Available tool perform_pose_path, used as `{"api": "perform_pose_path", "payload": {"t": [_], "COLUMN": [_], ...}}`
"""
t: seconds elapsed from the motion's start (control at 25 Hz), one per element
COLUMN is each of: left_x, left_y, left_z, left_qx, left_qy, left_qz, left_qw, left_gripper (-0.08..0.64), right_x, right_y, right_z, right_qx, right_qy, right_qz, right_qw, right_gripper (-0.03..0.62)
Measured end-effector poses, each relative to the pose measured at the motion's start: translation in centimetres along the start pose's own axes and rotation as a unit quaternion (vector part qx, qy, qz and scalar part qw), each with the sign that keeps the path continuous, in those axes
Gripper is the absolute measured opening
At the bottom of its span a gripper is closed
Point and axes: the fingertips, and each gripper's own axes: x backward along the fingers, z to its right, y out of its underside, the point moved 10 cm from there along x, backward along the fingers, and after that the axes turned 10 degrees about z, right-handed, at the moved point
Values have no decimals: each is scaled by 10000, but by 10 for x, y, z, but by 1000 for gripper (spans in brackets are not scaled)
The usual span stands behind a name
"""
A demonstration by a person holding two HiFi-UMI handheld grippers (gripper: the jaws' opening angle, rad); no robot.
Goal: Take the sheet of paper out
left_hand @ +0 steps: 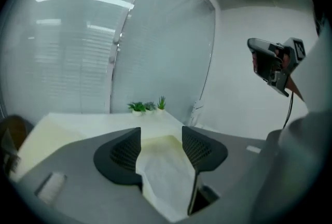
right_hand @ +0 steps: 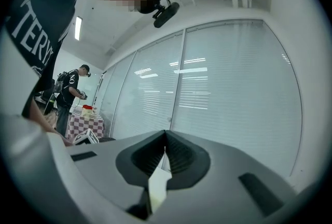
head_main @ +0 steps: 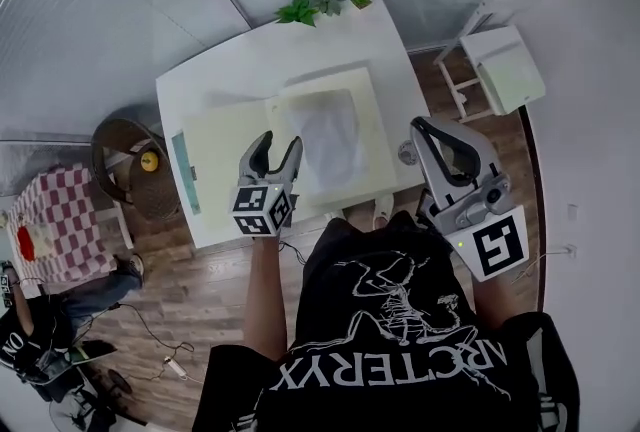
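Note:
A white sheet (head_main: 328, 132) lies flat on a cream mat (head_main: 372, 110) in the middle of the white table (head_main: 260, 55). My left gripper (head_main: 279, 142) hovers at the sheet's near left corner with its jaws open. In the left gripper view (left_hand: 161, 137) the sheet (left_hand: 165, 171) shows through the gap between the jaws, and neither pad presses on it. My right gripper (head_main: 420, 128) is held up off the table's right side, apart from the sheet. In the right gripper view (right_hand: 166, 137) its tips meet, shut, and no held thing can be made out.
A second cream mat (head_main: 222, 160) and a teal strip (head_main: 182, 170) lie on the table's left part. Small potted plants (head_main: 322, 5) stand at its far edge. A white step stool (head_main: 503, 62) is on the right. A wicker stand (head_main: 135, 170) and a checkered table (head_main: 55, 220) are on the left.

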Motion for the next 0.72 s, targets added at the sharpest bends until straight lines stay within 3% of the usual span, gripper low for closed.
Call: {"api": "perform_pose_path", "payload": {"t": [0.08, 0.24, 0.4, 0.64, 0.72], "left_x": [-18, -47, -63, -82, -85], "left_y": [24, 67, 90, 120, 124], "left_z": [-15, -39, -51, -62, -60], "left_qx": [647, 1400, 2101, 2577, 2641], "left_qy": [176, 350, 355, 261, 324], "left_qz": [-431, -1288, -1670, -2252, -2330], "left_qw": [9968, 9811, 9627, 9392, 9353], "left_gripper": [261, 300, 302, 302, 302], "right_x": [7, 26, 45, 55, 55], "right_y": [-2, -4, -6, -7, -6], "right_z": [4, 12, 18, 16, 16], "right_qx": [37, 138, 184, 166, 136], "right_qy": [80, 379, 769, 1112, 1157], "right_qz": [-30, -119, -220, -316, -345], "right_qw": [10000, 9991, 9966, 9932, 9926], "right_gripper": [12, 12, 12, 12, 12]}}
